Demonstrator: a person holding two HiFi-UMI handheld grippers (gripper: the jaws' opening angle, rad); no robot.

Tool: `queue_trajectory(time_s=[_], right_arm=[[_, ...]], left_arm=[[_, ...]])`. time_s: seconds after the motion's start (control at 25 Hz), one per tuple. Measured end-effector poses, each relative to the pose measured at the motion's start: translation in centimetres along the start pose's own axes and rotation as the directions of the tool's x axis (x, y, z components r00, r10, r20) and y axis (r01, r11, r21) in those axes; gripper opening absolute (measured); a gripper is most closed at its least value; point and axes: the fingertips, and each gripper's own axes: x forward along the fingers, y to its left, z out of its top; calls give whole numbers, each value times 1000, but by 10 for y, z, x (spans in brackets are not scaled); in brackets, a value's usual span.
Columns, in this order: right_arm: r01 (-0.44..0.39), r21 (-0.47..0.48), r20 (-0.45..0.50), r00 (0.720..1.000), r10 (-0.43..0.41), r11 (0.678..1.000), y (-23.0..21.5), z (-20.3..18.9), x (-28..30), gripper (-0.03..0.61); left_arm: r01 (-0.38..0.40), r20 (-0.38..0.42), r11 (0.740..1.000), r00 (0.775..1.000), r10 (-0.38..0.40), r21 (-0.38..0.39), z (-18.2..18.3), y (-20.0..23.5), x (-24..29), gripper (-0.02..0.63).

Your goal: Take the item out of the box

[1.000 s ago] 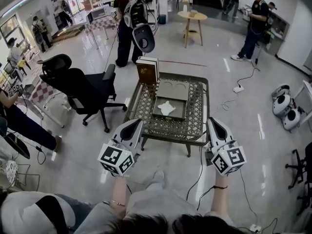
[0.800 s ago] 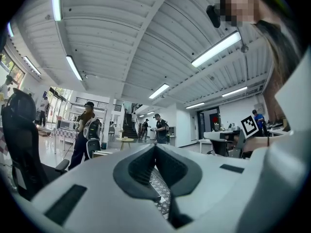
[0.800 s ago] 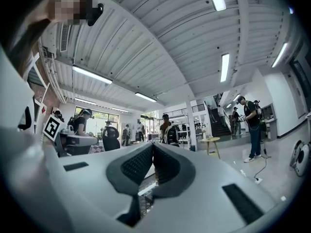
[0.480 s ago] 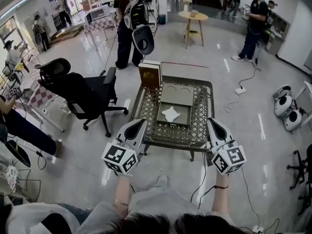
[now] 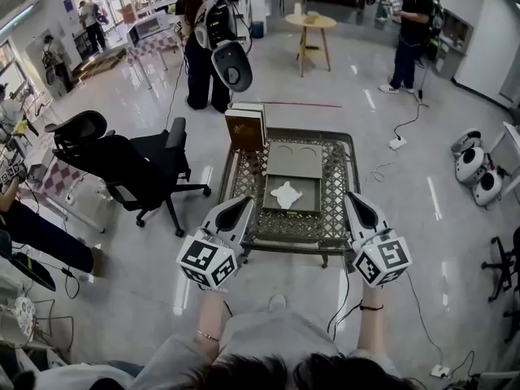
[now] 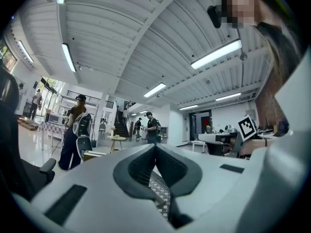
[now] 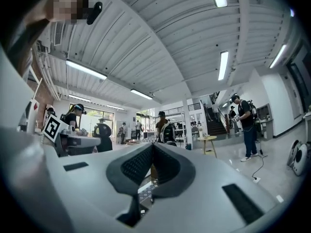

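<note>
Left gripper: jaws closed on nothing, low in the frame at the table's near left edge.
Right gripper: jaws pressed together, empty, at the near right edge.
Box: open grey tray at mid-table, centre frame; its lid lies just above it.
Item: white crumpled piece lying in the tray, untouched.
Direction: the item lies up-frame of both grippers, between them, apart from each.
Axis: the item looks about as wide as long, with no clear long side.
Nearer hand: probably the left, as the item sits left of the midpoint.
Next move needs: jaws opened, then a reach forward over the tray rim.
</note>
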Motion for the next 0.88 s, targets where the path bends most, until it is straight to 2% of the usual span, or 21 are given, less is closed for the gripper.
queue_trajectory(time_s=[0.4,0.88], right_arm=[[25,1,-30,999,-25,1000,-6,-15,20,21],[-39,52,-77,996,43,998,-31,-29,75,21]], left_arm=[[9,-33,1000,999,-9,-9,-10,19,15,17],[-65,-78,997,995,62,-36,-23,53,43,17]])
